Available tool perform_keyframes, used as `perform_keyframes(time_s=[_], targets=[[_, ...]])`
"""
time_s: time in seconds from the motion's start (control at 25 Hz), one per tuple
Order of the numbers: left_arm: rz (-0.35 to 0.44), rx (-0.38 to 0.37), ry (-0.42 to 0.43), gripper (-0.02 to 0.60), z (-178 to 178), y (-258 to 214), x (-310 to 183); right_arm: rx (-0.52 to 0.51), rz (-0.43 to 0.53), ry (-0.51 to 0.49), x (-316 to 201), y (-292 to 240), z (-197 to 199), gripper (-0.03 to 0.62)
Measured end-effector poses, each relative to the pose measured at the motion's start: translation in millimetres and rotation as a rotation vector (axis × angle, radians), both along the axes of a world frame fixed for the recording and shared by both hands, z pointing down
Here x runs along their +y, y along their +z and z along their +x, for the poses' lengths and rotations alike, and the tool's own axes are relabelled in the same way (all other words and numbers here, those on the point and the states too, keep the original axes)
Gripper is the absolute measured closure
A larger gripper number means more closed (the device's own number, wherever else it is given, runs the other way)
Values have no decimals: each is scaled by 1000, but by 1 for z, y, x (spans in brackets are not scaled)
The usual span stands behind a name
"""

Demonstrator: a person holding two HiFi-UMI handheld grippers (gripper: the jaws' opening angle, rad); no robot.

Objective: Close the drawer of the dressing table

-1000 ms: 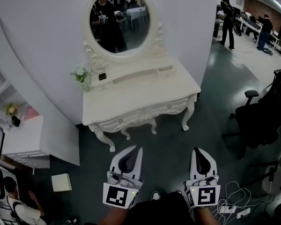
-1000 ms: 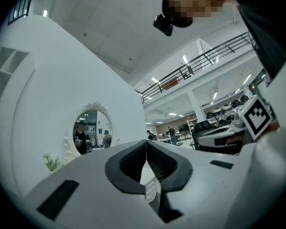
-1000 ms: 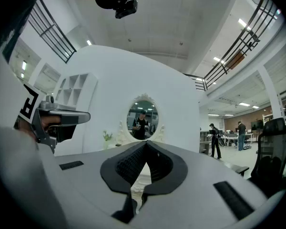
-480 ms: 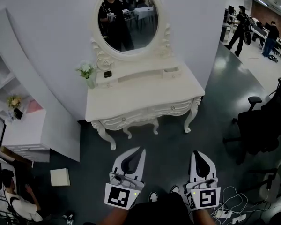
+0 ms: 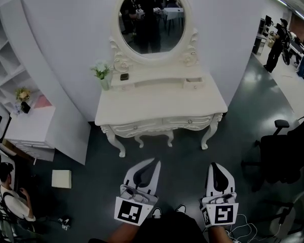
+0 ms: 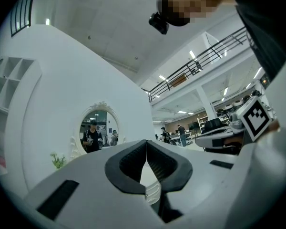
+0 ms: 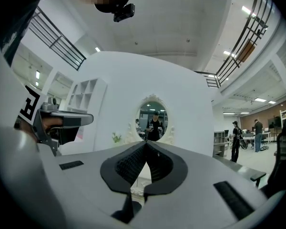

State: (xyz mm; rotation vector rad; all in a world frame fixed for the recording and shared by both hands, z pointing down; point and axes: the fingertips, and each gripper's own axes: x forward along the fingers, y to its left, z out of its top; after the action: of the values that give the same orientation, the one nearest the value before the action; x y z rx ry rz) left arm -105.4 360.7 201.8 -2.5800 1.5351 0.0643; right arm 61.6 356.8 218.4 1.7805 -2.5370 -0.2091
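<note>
Hidden, cut off or unclear:
- White shelving unit (image 5: 20, 75), far left: cut by the frame edge; small items on its shelves too small to name.
- Black office chair (image 5: 281, 153), right: partly out of frame.
- Wearer's arms and body: only sleeves and shoe tips (image 5: 167, 211) at the near edge of the head view.
- Seated person (image 5: 10, 196), near left: partly cut off.
- Drawer (image 5: 194, 81): small, at the right end of the raised back tier, seemingly standing a little proud of the tier's front; how far out, not readable.
- Small dark object (image 5: 124, 77) on the tier, left of centre: unidentifiable.

Surface and room:
- Curved white wall (image 5: 66, 34) behind; dark floor (image 5: 192, 166) below; open hall with standing people (image 5: 279, 39) at the far right.
- Surface (image 5: 159, 105): carved white dressing table against the wall, curved legs, two knobbed front drawers flush in the apron, top bare.
- Oval mirror (image 5: 152, 19) in an ornate frame above the tier, reflecting a standing figure.
- Left tool (image 5: 156, 160) and right tool (image 5: 216, 164): side by side near the viewer, well short of the surface, pointing towards it; each closed, pads meeting at the tips and empty, as confirmed in the left gripper view (image 6: 146, 141) and the right gripper view (image 7: 145, 142).
- Pale box (image 5: 61, 178) on the floor, near left.
- Vase of white flowers (image 5: 102, 72) at the tier's left end.
</note>
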Motion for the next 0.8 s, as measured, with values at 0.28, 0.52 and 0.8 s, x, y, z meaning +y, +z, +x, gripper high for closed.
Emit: perform_keyframes(time_s=[0.28,0.52,0.8], targets=[[11,16,-51,577,32,0,-12,23,0,-63,-18,3,28,595],[-16,5,-94,577,45,7,-11,5,-7,-93,-27,6,46,595],[-35,11,-74,577,60,15,-23,12,-27,-93,-34,14,56,595]])
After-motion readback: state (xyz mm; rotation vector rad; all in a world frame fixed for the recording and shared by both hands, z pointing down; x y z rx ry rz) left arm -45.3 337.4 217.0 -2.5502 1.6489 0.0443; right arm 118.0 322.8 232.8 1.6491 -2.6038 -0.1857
